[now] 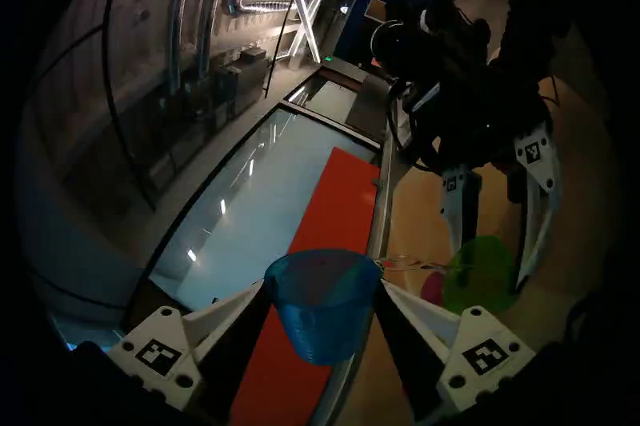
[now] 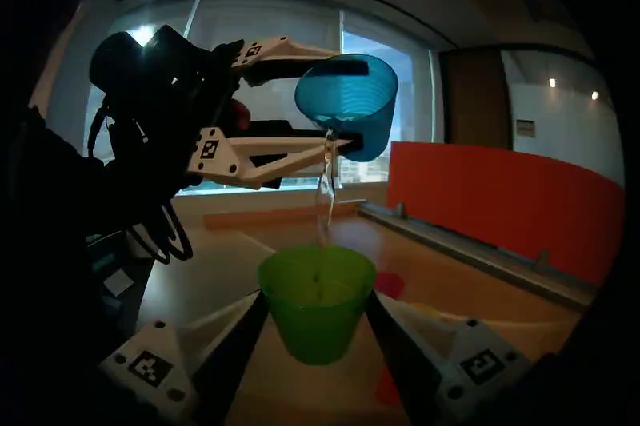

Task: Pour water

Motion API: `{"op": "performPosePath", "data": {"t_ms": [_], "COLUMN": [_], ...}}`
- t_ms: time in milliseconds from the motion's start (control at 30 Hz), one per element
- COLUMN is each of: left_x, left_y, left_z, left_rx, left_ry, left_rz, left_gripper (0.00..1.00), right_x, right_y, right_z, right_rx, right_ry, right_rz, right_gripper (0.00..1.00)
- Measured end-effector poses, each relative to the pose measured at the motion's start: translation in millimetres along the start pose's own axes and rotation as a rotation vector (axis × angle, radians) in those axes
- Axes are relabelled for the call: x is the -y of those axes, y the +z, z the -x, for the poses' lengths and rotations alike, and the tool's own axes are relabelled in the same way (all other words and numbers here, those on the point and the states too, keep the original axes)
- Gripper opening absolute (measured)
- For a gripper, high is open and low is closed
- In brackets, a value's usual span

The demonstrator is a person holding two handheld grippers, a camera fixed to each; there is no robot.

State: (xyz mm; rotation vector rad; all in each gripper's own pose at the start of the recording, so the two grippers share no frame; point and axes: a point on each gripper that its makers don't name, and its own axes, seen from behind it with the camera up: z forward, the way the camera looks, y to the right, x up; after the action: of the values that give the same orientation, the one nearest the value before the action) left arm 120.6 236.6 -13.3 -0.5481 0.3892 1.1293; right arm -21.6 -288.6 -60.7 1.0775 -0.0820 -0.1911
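My left gripper (image 1: 322, 298) is shut on a blue ribbed cup (image 1: 322, 318). In the right gripper view that blue cup (image 2: 348, 102) is tipped on its side, high up, between the left gripper's (image 2: 342, 98) white fingers. A thin stream of water (image 2: 324, 186) falls from its rim into a green cup (image 2: 318, 310). My right gripper (image 2: 318, 306) is shut on the green cup and holds it upright below the blue one. In the left gripper view the green cup (image 1: 480, 274) sits lower right, between the right gripper's (image 1: 490, 270) fingers.
A wooden table (image 2: 448, 266) lies under both cups, with a flat pink-red piece (image 2: 390, 284) on it. A red partition (image 2: 512, 194) runs along the table's far edge. Large windows (image 2: 264, 34) stand behind. A person's dark sleeve (image 2: 48, 202) is at left.
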Motion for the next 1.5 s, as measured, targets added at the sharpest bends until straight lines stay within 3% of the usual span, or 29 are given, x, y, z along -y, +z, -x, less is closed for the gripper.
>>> {"op": "performPosePath", "data": {"t_ms": [700,1167,1500], "left_x": [1.8,-1.3,3.8], "left_y": [-0.1,-2.4,-3.5], "left_z": [-6.4,-6.2,-6.8], "left_rx": [-0.008,-0.002,-0.001], "left_ry": [0.034,0.086,0.122], "left_rz": [-0.011,-0.017,-0.025], "left_gripper": [0.86,0.86,0.86], "right_x": [-0.1,-0.6,-1.2], "right_y": [-1.4,-0.5,-0.7], "right_z": [-3.6,-3.2,-2.7], "right_rx": [-0.007,-0.009,-0.007], "right_ry": [-0.003,-0.007,-0.009], "right_rz": [0.003,0.004,0.005], "right_gripper": [0.88,0.88,0.88]}}
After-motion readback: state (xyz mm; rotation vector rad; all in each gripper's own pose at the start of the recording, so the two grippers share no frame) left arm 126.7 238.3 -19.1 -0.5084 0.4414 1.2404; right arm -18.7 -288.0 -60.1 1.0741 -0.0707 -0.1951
